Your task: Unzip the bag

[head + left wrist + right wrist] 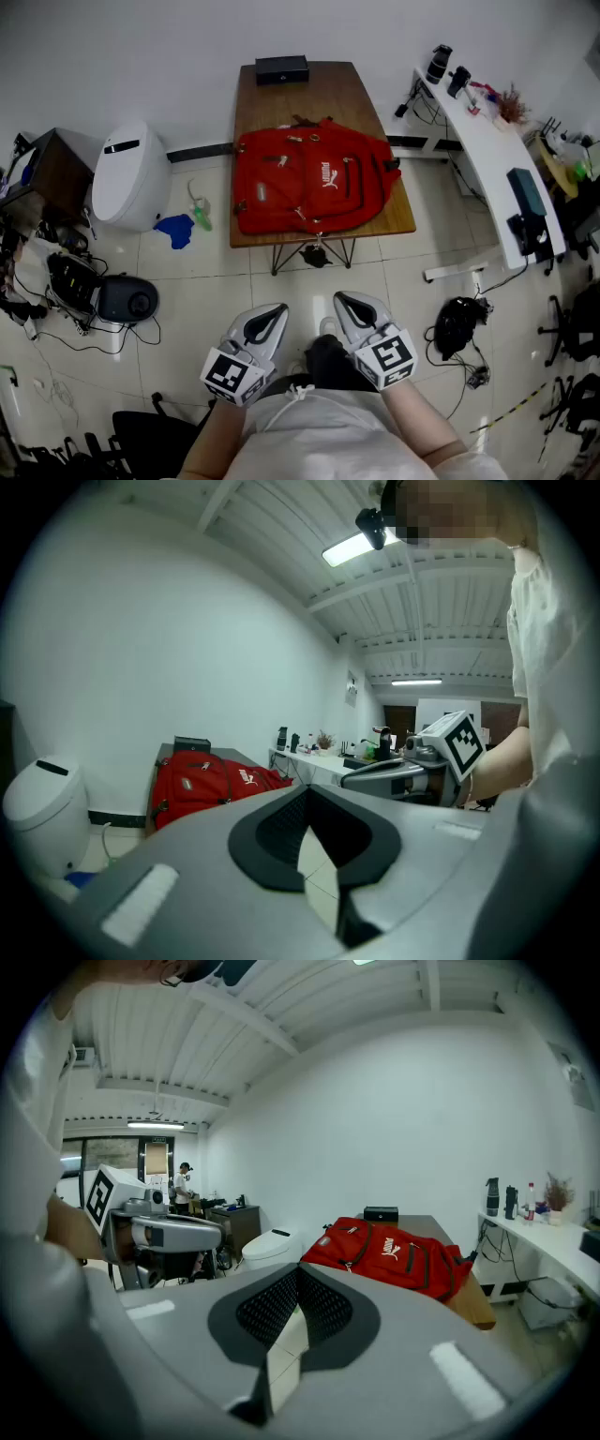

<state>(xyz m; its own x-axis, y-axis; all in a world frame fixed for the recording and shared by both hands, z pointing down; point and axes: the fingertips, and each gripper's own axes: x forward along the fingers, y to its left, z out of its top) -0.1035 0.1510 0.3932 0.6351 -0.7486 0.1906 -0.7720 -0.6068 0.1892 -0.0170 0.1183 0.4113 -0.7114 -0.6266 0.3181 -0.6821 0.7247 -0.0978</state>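
The wooden table (367,105) stood straight ahead of you across a stretch of tiled floor, and the red bag (309,183) lay flat on its near half, front face up. The bag was well apart from both tongs, so the move to come turned on reaching forward to it. Its long side ran left to right across the table, and its near edge hung just over the table's near edge. It sat about midway between your two hands, so I judged neither hand clearly nearer.

Your left gripper (277,309) and right gripper (341,298) were held close to your body, side by side and pointing forward toward the table. Each gripper's own view showed its jaws clenched tip to tip, with only floor tiles in the gap behind the tips and nothing grasped. Both of those views looked along the jaws toward the bag.

A white rounded unit (131,173) stood on the floor to the left of the table, and a long white desk (487,155) ran along the right. A small black box (281,68) sat at the table's far end, beyond the bag.

The zip lines showed as dark seams across the bag's front, but the pulls were too small to place. I could not tell which end each zip started from, or whether any was partly open.
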